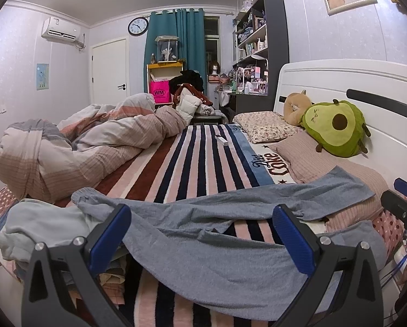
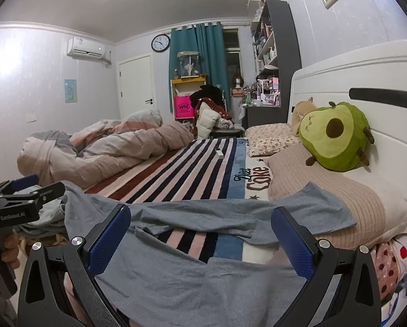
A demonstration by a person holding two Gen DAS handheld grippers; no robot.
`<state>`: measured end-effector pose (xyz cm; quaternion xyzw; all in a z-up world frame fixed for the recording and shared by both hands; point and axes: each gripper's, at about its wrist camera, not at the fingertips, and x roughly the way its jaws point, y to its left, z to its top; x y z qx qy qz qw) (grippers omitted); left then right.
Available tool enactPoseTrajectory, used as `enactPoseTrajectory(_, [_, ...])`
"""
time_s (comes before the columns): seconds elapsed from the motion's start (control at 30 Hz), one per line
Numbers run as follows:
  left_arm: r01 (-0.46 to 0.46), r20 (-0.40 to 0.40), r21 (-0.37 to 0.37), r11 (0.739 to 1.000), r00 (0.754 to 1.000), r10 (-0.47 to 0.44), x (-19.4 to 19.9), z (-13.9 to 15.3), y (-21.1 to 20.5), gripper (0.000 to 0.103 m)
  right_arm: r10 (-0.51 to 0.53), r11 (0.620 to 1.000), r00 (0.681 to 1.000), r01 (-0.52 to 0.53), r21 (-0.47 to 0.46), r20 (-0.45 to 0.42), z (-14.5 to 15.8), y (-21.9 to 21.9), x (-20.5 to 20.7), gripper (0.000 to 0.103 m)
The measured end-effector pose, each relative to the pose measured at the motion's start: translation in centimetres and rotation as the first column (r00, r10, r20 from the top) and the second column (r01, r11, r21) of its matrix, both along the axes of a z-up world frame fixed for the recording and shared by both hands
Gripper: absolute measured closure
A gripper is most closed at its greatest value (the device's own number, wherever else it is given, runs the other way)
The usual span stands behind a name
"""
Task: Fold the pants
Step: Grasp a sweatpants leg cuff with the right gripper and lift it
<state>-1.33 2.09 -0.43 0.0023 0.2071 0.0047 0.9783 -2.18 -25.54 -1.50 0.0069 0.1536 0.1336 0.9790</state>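
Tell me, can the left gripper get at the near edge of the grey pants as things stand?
Probably yes. The left gripper is open, its jaws spread on either side of the grey pants lying on the striped blanket, and nothing sits between them.

Both wrist cams low at bed (image 1: 203,158) edge, close over grey pants (image 1: 203,245), facing along bed toward curtain (image 1: 176,41). Right cam further right. Shared: bed, headboard (image 2: 367,76), far wall.

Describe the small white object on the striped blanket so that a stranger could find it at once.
Start at the white headboard with the avocado plush. Go left onto the striped blanket. Midway lies a small white box, alone on the stripes, far from the grey pants.
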Motion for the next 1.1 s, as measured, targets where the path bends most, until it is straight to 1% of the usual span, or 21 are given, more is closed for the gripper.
enactPoseTrajectory(0.2, [0.014, 0.014, 0.006, 1.000, 1.000, -0.014, 0.0, -0.3, 0.3, 0.001, -0.007, 1.000, 1.000, 0.007, 0.004, -0.002, -0.1, -0.7, 0.0, 0.000])
enactPoseTrajectory(0.27, [-0.003, 0.020, 0.005, 1.000, 1.000, 0.003, -0.2, -0.7, 1.4, 0.001, 0.010, 1.000, 1.000, -0.010, 0.001, -0.021, -0.4, -1.3, 0.0, 0.000])
enactPoseTrajectory(0.33, [-0.027, 0.029, 0.012, 1.000, 0.999, 0.026, -0.6, -1.4, 2.7, 0.001, -0.010, 1.000, 0.999, 0.009, -0.008, -0.050, -1.1, -2.3, 0.2, 0.000])
enactPoseTrajectory(0.4, [-0.067, -0.012, 0.009, 0.998, 0.998, 0.067, -0.3, -2.6, 4.2, 0.001, -0.049, 0.999, 0.996, 0.048, -0.027, -0.073, -2.0, -3.3, 0.5, 0.001])
enactPoseTrajectory(0.43, [-0.072, -0.040, -0.010, 0.997, 0.997, 0.071, -0.2, -3.3, 4.9, 0.001, -0.069, 0.997, 0.993, 0.066, -0.033, -0.096, -2.7, -4.1, 0.8, 0.001])
enactPoseTrajectory(0.5, [-0.069, -0.099, -0.078, 0.995, 0.993, 0.061, 0.2, -4.9, 6.0, 0.001, -0.088, 0.996, 0.986, 0.086, -0.023, -0.139, -4.0, -5.5, 1.3, 0.001])
enactPoseTrajectory(0.57, [-0.063, -0.170, -0.152, 0.986, 0.985, 0.037, 1.1, -6.7, 6.6, 0.001, -0.102, 0.995, 0.979, 0.103, -0.008, -0.178, -5.3, -6.9, 1.6, 0.001])
enactPoseTrajectory(0.63, [-0.073, -0.211, -0.195, 0.978, 0.977, 0.031, 1.8, -8.3, 6.9, 0.001, -0.121, 0.992, 0.969, 0.123, -0.004, -0.217, -6.6, -8.2, 1.9, 0.001])
enactPoseTrajectory(0.73, [-0.094, -0.251, -0.203, 0.975, 0.967, 0.041, 3.0, -10.2, 6.4, 0.001, -0.151, 0.988, 0.952, 0.156, -0.001, -0.268, -8.7, -10.2, 2.0, 0.001])
enactPoseTrajectory(0.77, [-0.089, -0.257, -0.205, 0.975, 0.966, 0.034, 3.3, -10.6, 6.2, 0.005, -0.162, 0.985, 0.945, 0.170, 0.005, -0.284, -9.2, -10.9, 2.0, 0.001])
enactPoseTrajectory(0.8, [-0.083, -0.261, -0.209, 0.974, 0.965, 0.027, 3.5, -10.9, 5.9, 0.011, -0.171, 0.983, 0.939, 0.182, 0.011, -0.297, -9.7, -11.5, 1.9, 0.001])
enactPoseTrajectory(0.83, [-0.081, -0.269, -0.213, 0.974, 0.963, 0.021, 3.9, -11.2, 5.5, 0.014, -0.186, 0.979, 0.931, 0.202, 0.021, -0.315, -10.4, -12.4, 1.7, 0.001])
enactPoseTrajectory(0.9, [-0.079, -0.283, -0.218, 0.973, 0.959, 0.014, 4.8, -11.7, 4.8, 0.027, -0.209, 0.972, 0.917, 0.233, 0.032, -0.339, -11.1, -13.6, 1.4, 0.001])
enactPoseTrajectory(0.93, [-0.078, -0.288, -0.220, 0.972, 0.958, 0.012, 5.2, -12.0, 4.5, 0.031, -0.224, 0.967, 0.908, 0.252, 0.035, -0.353, -11.5, -14.3, 1.2, 0.001])
enactPoseTrajectory(1.0, [-0.087, -0.300, -0.222, 0.971, 0.954, 0.017, 5.8, -12.3, 4.3, 0.046, -0.252, 0.958, 0.891, 0.286, 0.035, -0.376, -12.2, -15.8, 0.9, 0.001])
enactPoseTrajectory(1.03, [-0.091, -0.304, -0.220, 0.971, 0.952, 0.021, 6.0, -12.4, 4.3, 0.049, -0.264, 0.953, 0.882, 0.301, 0.036, -0.390, -12.5, -16.4, 0.8, 0.001])
enactPoseTrajectory(1.07, [-0.098, -0.307, -0.216, 0.972, 0.951, 0.028, 6.4, -12.6, 4.1, 0.057, -0.272, 0.949, 0.874, 0.313, 0.038, -0.401, -12.7, -17.0, 0.7, 0.001])
enactPoseTrajectory(1.1, [-0.103, -0.308, -0.213, 0.972, 0.951, 0.033, 6.6, -12.7, 4.1, 0.068, -0.280, 0.945, 0.867, 0.326, 0.042, -0.413, -13.0, -17.6, 0.6, 0.001])
